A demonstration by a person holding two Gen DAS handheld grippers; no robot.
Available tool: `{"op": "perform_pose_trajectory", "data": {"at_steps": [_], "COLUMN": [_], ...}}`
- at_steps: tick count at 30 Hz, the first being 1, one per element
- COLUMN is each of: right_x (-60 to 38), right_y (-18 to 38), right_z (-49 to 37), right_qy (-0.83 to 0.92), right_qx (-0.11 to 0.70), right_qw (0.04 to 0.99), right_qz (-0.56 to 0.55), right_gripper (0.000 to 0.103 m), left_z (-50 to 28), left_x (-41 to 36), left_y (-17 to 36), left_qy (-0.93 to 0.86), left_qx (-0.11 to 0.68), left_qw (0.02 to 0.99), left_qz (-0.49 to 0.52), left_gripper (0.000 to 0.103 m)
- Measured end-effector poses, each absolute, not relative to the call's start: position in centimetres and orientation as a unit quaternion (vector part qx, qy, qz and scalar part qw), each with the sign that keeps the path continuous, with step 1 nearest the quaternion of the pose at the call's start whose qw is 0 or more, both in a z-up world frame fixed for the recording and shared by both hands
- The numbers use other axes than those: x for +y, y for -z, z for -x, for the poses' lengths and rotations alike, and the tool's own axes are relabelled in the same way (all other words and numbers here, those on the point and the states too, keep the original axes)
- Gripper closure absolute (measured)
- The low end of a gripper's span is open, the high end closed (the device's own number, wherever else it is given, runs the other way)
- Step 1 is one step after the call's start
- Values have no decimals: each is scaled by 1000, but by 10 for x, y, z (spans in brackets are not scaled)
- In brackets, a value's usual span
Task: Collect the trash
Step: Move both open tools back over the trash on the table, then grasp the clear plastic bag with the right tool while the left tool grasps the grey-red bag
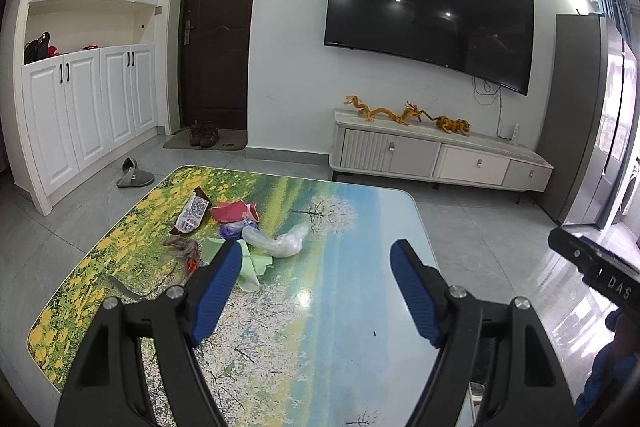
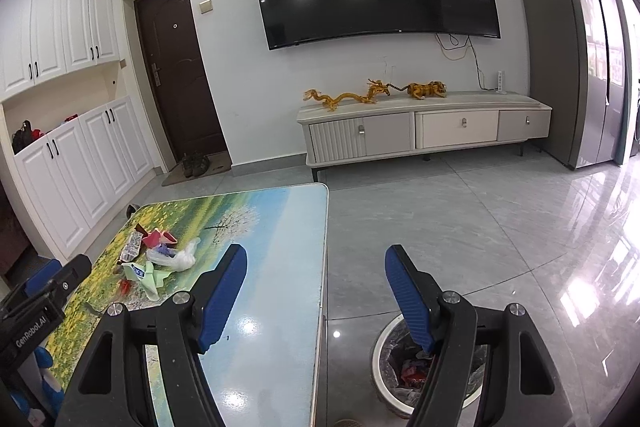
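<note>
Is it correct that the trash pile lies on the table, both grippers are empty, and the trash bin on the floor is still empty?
Not quite. The trash bin on the floor already holds some waste, as the right wrist view shows. The rest stands: the trash pile lies on the table, and both grippers are empty.

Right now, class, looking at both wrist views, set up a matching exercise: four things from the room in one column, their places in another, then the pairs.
Things:
1. trash pile
2. waste bin
3. golden dragon figures
4. grey slipper

Places:
A. on the TV cabinet
B. on the floor near the white cupboards
C. on the table
D. on the floor beside the table

Pairs: 1-C, 2-D, 3-A, 4-B
</note>
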State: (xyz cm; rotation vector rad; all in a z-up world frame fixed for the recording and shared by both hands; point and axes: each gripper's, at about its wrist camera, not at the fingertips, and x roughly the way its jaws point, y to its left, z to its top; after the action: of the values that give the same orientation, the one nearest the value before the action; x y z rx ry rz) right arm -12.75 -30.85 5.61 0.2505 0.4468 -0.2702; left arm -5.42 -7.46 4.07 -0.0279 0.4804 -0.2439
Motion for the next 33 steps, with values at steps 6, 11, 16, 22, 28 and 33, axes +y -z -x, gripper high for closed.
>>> {"op": "perform_pose_trajectory", "data": {"at_steps": [6,11,16,22,28,33], "right_x": [-312,-313,-310,-288,-257,-233], "right_y": [-48,-38,-25,-10,3,13], "right_z": [117,103,81,36,-18,-58], "right_qy": [139,134,105,49,-19,-61], "right_qx": [232,244,260,288,308,327], "right_qw": [955,952,951,948,943,934], "right_qz": [-124,-124,-133,-125,-125,-127], "right_gripper": [33,33,33,33,35,36], "left_z": [35,18,-5,-46,-89,-118], "left_x": [-72,-58,-23,31,57,62], "left_y": [-18,6,29,46,51,68], "left_qy": [135,132,105,58,46,43], "left_qx": [272,292,317,347,355,377], "left_qw": [953,947,943,936,934,925], "left_qz": [11,4,-2,10,11,6], "left_gripper": [28,28,28,28,28,30]}}
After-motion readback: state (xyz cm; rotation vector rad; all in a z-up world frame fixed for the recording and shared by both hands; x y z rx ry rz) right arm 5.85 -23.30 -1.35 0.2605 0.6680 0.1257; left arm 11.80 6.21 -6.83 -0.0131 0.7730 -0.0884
